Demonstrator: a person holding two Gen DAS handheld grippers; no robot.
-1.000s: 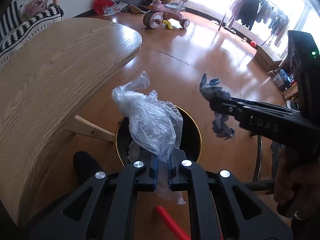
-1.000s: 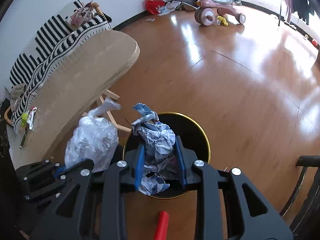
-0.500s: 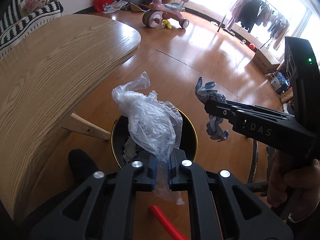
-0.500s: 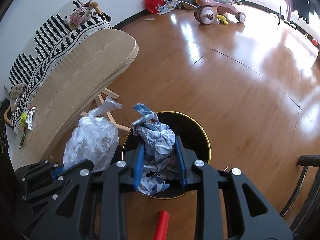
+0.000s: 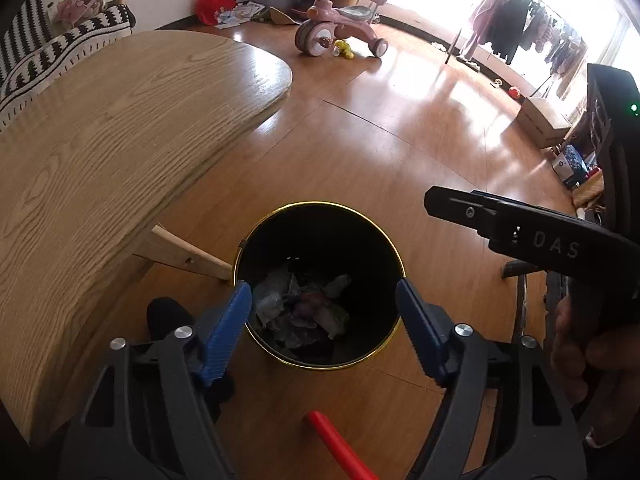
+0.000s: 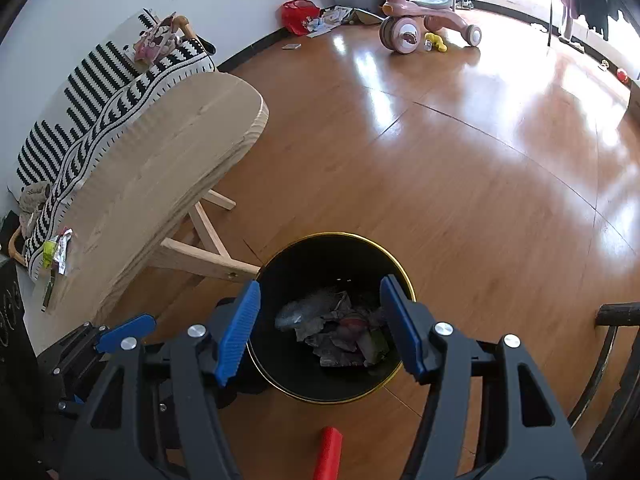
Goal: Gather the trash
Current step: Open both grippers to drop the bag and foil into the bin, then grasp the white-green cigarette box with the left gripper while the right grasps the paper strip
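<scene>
Both your grippers, left gripper (image 5: 323,330) and right gripper (image 6: 320,330), are opening, empty; their trash has dropped into the bin (image 5: 280,216) at twelve o'clock; that load is collected.

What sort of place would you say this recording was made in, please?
Most likely a family living room: a pink child's tricycle on the wooden floor, a rack of hanging clothes, and a striped sofa.

bin (image 5: 280,216): black, glossy gold rim, at 6 o'clock | trash (image 5: 304,312): crumpled paper and plastic film | tabletop (image 5: 100,140): pale matt wood, open grain, at 9 o'clock | floor (image 6: 460,180): glossy wood boards | left gripper (image 5: 324,328): matt black plastic, ribbed blue pads (image 5: 226,336).
</scene>
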